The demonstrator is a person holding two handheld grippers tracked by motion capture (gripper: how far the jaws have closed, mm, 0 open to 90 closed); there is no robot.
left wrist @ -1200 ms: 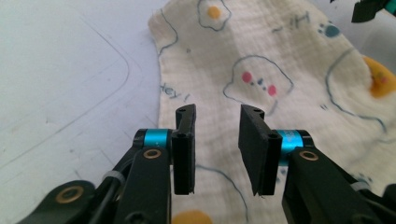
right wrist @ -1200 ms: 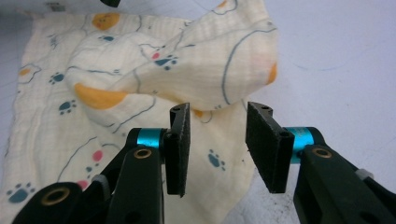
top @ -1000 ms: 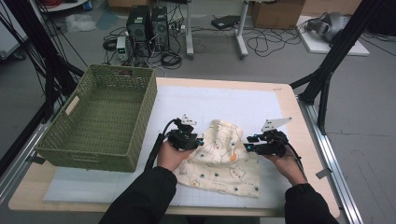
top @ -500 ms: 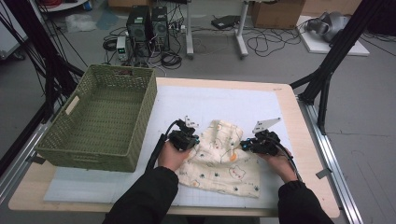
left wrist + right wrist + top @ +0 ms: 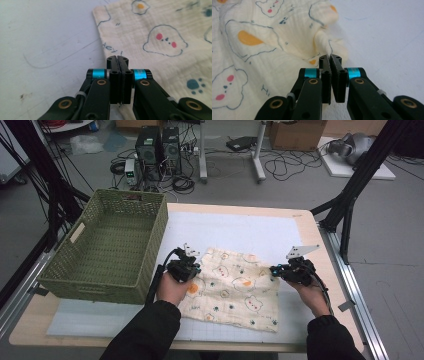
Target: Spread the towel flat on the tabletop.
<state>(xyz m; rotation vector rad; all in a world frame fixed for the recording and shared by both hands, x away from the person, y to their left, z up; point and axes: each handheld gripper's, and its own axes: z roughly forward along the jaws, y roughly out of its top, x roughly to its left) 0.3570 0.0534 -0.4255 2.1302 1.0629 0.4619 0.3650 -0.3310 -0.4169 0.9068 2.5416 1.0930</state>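
Observation:
A cream cloth (image 5: 235, 287) printed with bears and orange shapes lies spread on the white mat (image 5: 235, 230). At the cloth's left edge my left gripper (image 5: 195, 271) is shut on it. In the left gripper view the jaws (image 5: 117, 58) meet right on the cloth's (image 5: 162, 50) edge, with the mat (image 5: 50, 50) beside them. My right gripper (image 5: 275, 270) is shut on the cloth's right edge. A bunched fold of cloth (image 5: 274, 50) runs up into its closed jaws (image 5: 329, 57). A person's hands hold both grippers.
A green woven basket (image 5: 90, 287) stands empty at the table's left, close to the left hand. The wooden table edge (image 5: 310, 227) runs along the right, with black frame legs (image 5: 350, 205) beyond it. Cables and computer boxes (image 5: 160, 145) lie on the floor behind.
Both grippers have closed on the cloth's edges. The hands have drawn apart, and the crumpled cloth now lies wider and flatter between them.

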